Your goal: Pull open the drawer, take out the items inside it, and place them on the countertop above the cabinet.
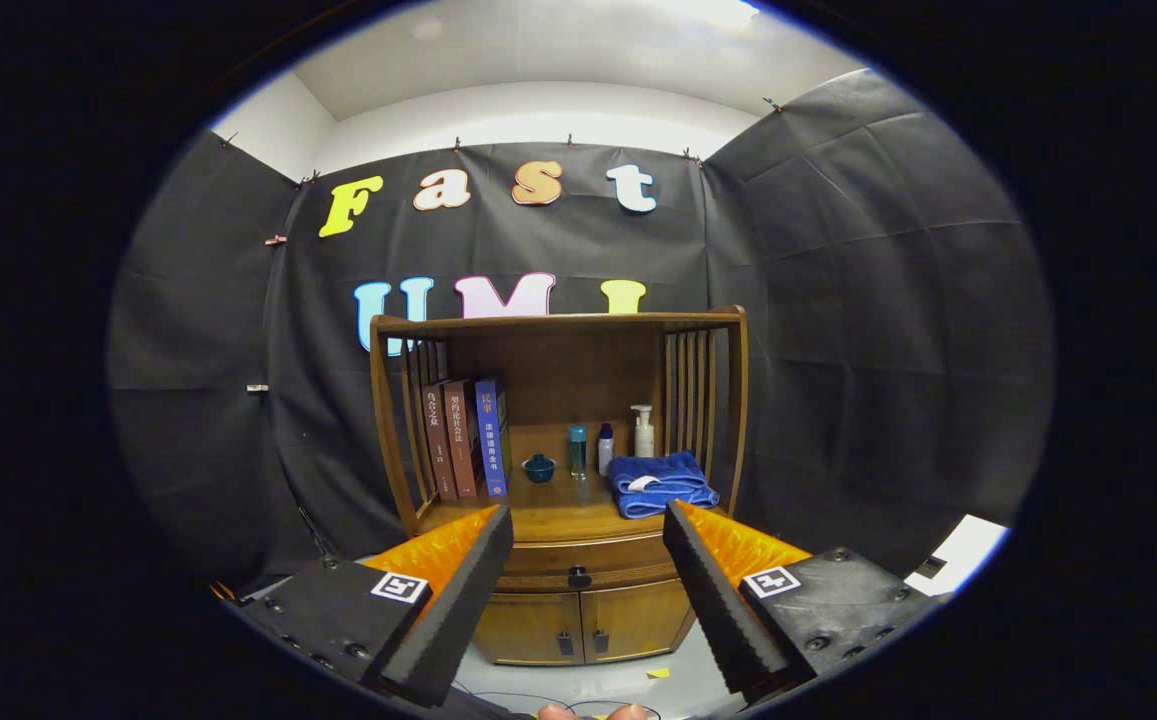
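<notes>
Drawer (578, 565) shut, flush in the wooden cabinet (558, 470), lower centre of the frame. Its small dark knob (579, 577) sits mid-front, seen in the gap between the 2 fingers and well beyond their tips. Contents of the drawer hidden; cannot tell what is inside.

Step in hand, as I judge it: approach and grip the knob. To do it well, bring the gripper (588, 525) straight in and slightly down so the knob lands centred between the fingers, close on it squarely, then pull straight back along the drawer's line. An off-axis tug would likely bind the drawer or slip off so small a knob.

Jaws: spread wide, holding nothing, touching nothing.

Countertop (558, 515), centre of the frame, is already crowded: 3 books (463, 440) at left, a small teal lidded pot (539, 467), 2 small bottles (590, 450), a white pump bottle (644, 431) and a folded blue towel (663, 483) at right. Bare wood lies along the front edge, the likeliest landing spot. 2 lower doors (578, 628) sit below the drawer.
</notes>
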The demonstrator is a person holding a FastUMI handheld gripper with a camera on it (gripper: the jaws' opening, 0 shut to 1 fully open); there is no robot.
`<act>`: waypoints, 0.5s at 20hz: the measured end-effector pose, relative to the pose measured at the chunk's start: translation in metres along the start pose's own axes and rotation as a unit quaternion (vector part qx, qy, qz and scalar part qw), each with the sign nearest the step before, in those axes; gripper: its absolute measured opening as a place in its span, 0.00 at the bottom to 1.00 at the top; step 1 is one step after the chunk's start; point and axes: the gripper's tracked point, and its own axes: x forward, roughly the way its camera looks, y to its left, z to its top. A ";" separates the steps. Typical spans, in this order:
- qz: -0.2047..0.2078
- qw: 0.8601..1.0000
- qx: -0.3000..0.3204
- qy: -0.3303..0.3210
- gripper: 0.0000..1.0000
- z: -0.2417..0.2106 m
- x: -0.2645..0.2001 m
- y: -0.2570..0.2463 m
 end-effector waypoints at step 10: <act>-0.001 1.000 -0.002 -0.004 0.99 0.000 -0.001 0.001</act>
